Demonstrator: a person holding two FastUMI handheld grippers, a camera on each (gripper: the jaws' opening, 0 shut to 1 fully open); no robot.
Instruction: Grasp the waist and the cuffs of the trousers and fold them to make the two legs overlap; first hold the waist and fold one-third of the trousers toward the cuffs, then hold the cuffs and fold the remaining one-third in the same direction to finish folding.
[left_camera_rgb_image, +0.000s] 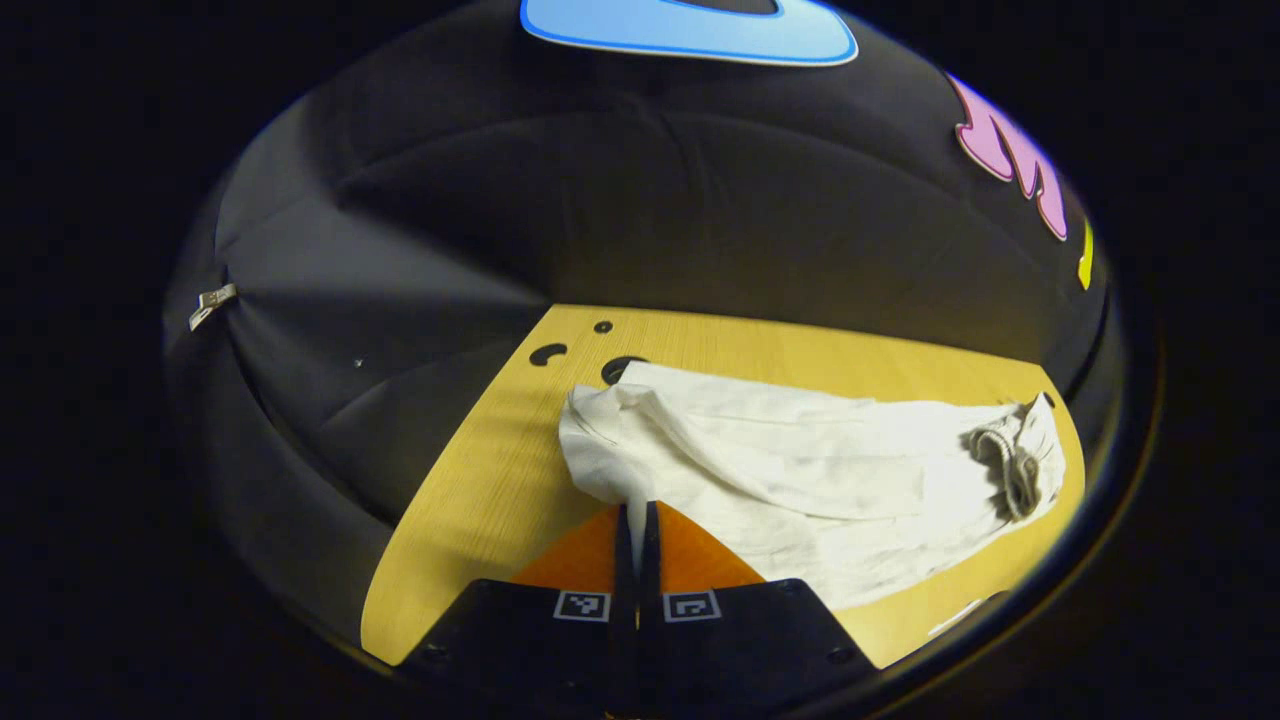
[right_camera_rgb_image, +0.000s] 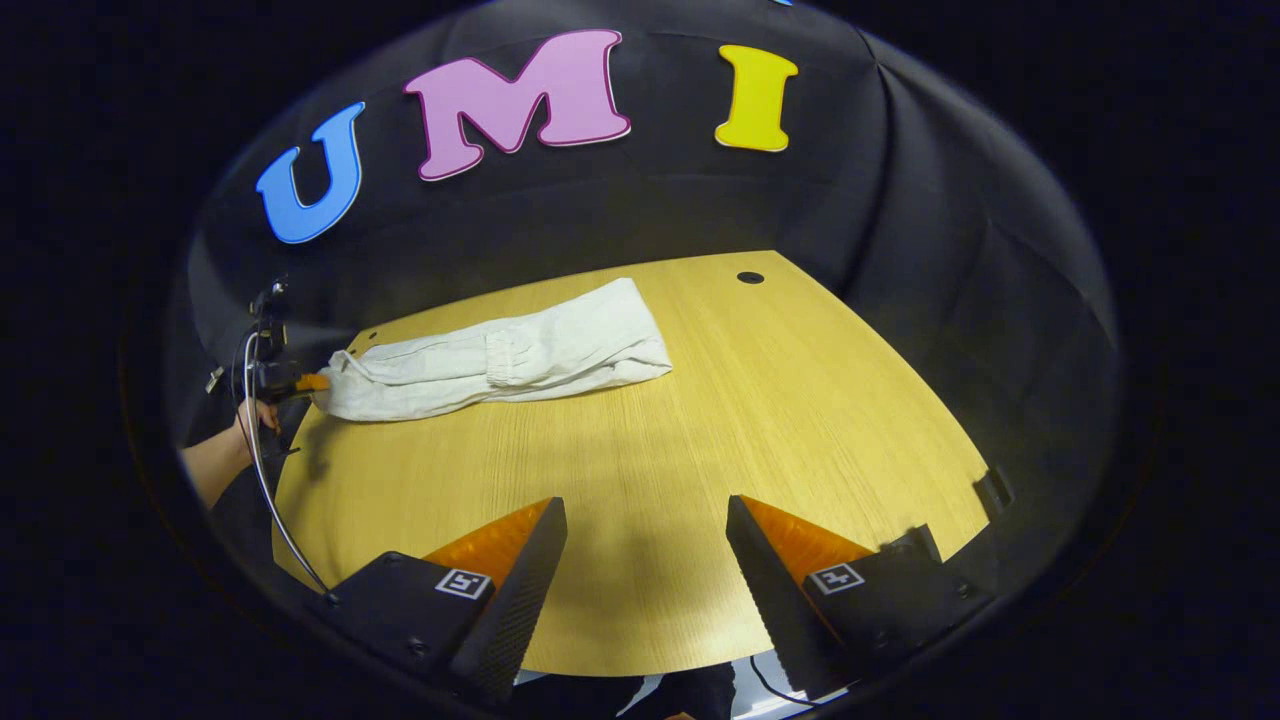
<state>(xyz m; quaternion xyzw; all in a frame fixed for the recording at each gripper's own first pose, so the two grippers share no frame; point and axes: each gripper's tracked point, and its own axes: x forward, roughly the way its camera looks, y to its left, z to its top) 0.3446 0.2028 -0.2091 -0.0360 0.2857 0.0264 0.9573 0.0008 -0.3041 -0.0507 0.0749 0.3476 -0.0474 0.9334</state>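
Note:
White trousers (left_camera_rgb_image: 800, 460) lie lengthwise on the wooden table (left_camera_rgb_image: 480, 490), with the drawstring waist (left_camera_rgb_image: 1010, 465) at the far right end in the left gripper view. My left gripper (left_camera_rgb_image: 637, 512) is shut on the near corner of the other end, and a strip of white cloth is pinched between its fingers. In the right gripper view the trousers (right_camera_rgb_image: 500, 365) stretch across the table's far left part. The left gripper (right_camera_rgb_image: 292, 382), held by a hand (right_camera_rgb_image: 225, 450), is at their left end. My right gripper (right_camera_rgb_image: 645, 510) hovers open over bare table (right_camera_rgb_image: 700, 420), well short of the cloth.
Small dark holes (left_camera_rgb_image: 603, 327) sit in the tabletop near the trousers' end, and another hole (right_camera_rgb_image: 750, 277) lies at the far edge. A cable (right_camera_rgb_image: 262, 470) hangs from the left gripper. Black cloth walls surround the table on all sides.

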